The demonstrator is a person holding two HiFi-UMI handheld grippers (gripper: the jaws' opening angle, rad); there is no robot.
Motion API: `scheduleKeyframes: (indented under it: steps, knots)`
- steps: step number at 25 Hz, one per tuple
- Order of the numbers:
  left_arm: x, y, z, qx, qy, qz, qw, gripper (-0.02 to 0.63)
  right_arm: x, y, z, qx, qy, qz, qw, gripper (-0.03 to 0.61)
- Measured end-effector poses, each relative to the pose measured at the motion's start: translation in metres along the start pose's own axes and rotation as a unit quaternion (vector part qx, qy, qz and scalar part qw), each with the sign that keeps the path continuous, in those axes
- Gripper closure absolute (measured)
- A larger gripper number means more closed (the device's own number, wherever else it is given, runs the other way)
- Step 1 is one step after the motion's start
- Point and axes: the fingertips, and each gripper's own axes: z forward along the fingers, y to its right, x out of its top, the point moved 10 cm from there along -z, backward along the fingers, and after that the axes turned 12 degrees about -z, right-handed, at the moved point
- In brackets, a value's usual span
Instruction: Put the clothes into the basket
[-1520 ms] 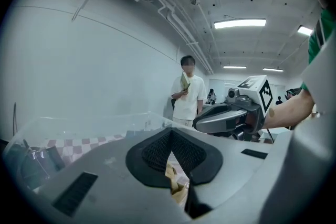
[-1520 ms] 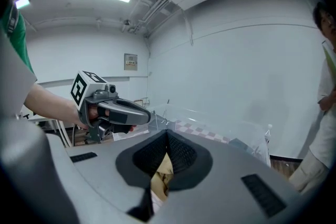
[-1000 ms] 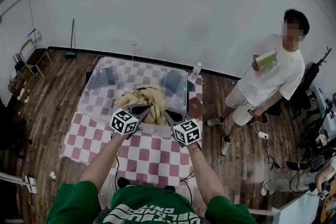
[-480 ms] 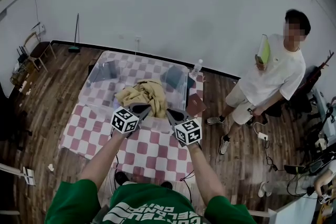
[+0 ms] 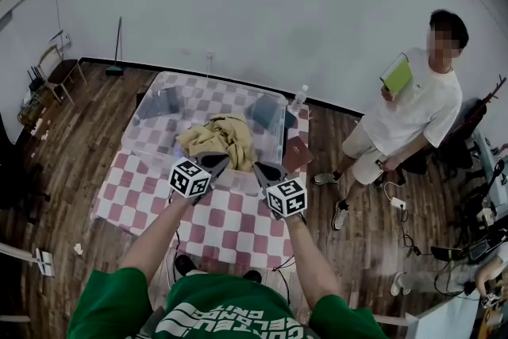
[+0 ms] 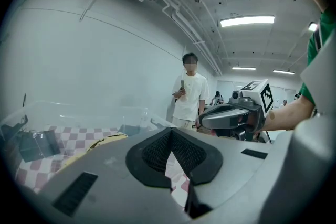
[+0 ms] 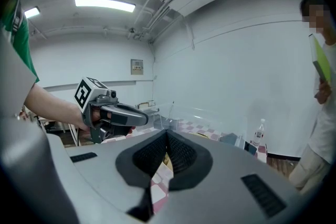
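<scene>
— What's on the table (image 5: 230, 230)?
— A checked cloth, with a clear basket (image 5: 151, 119) across its far half. A brown notebook (image 5: 297, 153) lies at the right edge, a water bottle (image 5: 298, 100) at the far corner.

I read the head view as evenly lit but dim, with a cool grey cast. The floor (image 5: 71, 163) darkens toward the corners, and straight edges bow outward. In the left gripper view a ceiling strip light (image 6: 247, 20) blooms slightly, as does the strip light (image 7: 105, 4) in the right gripper view. A black circular vignette cuts all corners there. The nearest foreground is soft. The clear basket (image 6: 89, 115) wall carries faint glare.
</scene>
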Motion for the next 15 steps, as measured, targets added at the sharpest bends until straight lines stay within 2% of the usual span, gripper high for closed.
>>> scheduleKeyframes:
  steps: [15]
  knots:
    - [0.0001, 0.0050, -0.0047, 0.000, 0.012, 0.004, 0.9999, 0.611, 0.0012, -0.0024, -0.0051, 0.000, 0.003, -0.006, 1.000, 0.571]
